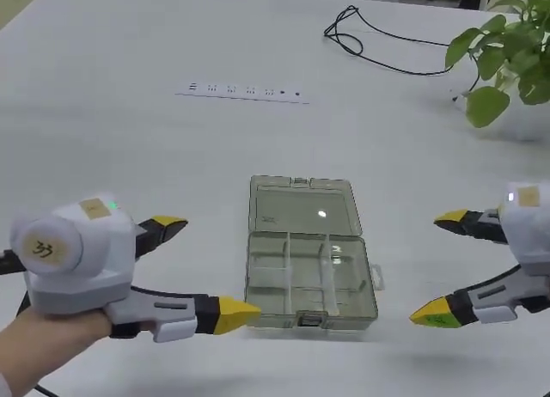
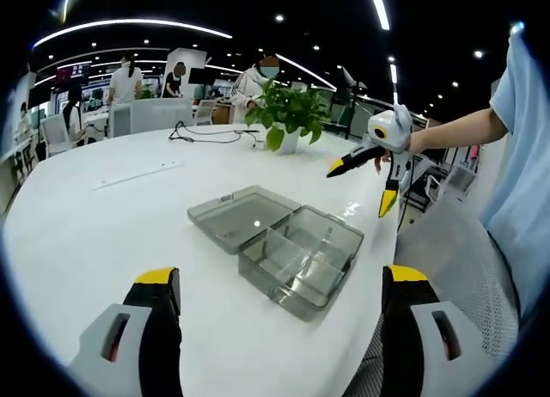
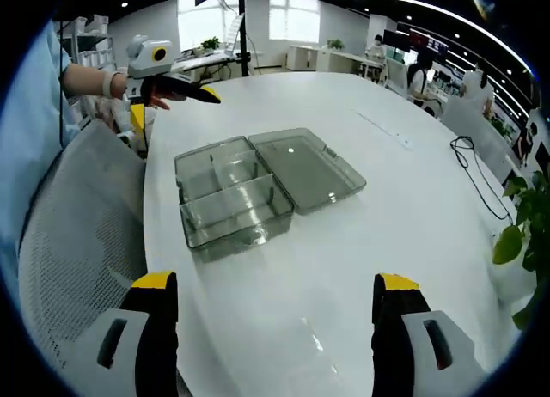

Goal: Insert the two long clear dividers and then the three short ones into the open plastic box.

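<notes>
1. Open plastic box [image 1: 311, 272] sits close to the near edge of the desk [image 1: 129, 139], about mid-width. Its lid [image 1: 302, 206] is folded flat toward the far edge.
2. Clear dividers [image 1: 321, 268] already stand upright in the tray and split it into compartments. They're transparent on transparent, so the exact count of long vs short can't be read. The compartments look to hold nothing else.
3. Handling, judged: thin clear plastic, so light, stiff-ish, slick and liable to flex or snap if pinched hard. Best taken by the top edge near the middle and kept vertical over the wall slots. The box is light too and likely to skate on the smooth desk when pushed.
4. Left gripper [image 1: 209, 265]: jaws apart, nothing held, just left of the box.
5. Right gripper [image 1: 431, 265]: jaws apart, nothing held, off the box's right side.
</notes>
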Demonstrator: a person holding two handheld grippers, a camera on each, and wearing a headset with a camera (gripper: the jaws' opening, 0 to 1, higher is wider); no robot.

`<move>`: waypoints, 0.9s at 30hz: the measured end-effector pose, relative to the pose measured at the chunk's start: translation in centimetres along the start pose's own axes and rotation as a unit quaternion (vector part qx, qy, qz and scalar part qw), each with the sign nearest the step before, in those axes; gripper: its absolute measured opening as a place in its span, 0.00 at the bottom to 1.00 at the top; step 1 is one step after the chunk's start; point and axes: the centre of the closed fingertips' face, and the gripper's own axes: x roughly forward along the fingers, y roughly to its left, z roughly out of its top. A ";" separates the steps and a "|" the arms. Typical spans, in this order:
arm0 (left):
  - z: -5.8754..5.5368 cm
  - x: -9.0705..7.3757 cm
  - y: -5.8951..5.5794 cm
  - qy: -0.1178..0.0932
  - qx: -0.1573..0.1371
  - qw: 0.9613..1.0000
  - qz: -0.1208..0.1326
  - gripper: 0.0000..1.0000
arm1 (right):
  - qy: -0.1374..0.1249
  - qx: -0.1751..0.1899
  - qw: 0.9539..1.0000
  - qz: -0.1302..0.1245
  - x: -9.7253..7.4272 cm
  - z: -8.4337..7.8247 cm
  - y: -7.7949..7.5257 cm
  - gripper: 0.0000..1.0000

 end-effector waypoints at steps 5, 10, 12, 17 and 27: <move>0.1 0.0 0.0 0.000 0.002 1.000 0.001 1.00 | 0.028 -0.016 0.999 0.001 -0.5 -1.7 -0.2 0.92; 0.3 0.0 0.1 -0.003 0.000 1.000 0.002 0.99 | 0.069 -0.048 0.996 0.015 -0.4 -3.6 -0.1 0.90; 0.3 -0.1 0.1 -0.004 -0.001 1.000 0.003 0.99 | 0.078 -0.051 0.995 0.021 -0.4 -4.0 -0.1 0.90; 0.1 -0.2 0.0 -0.003 -0.004 1.000 0.004 0.99 | 0.107 -0.067 0.991 0.031 -0.2 -5.2 -0.5 0.84; 0.0 0.0 -0.3 -0.009 -0.014 1.000 0.004 0.99 | 0.170 -0.137 0.974 0.063 0.7 -7.2 -1.1 0.70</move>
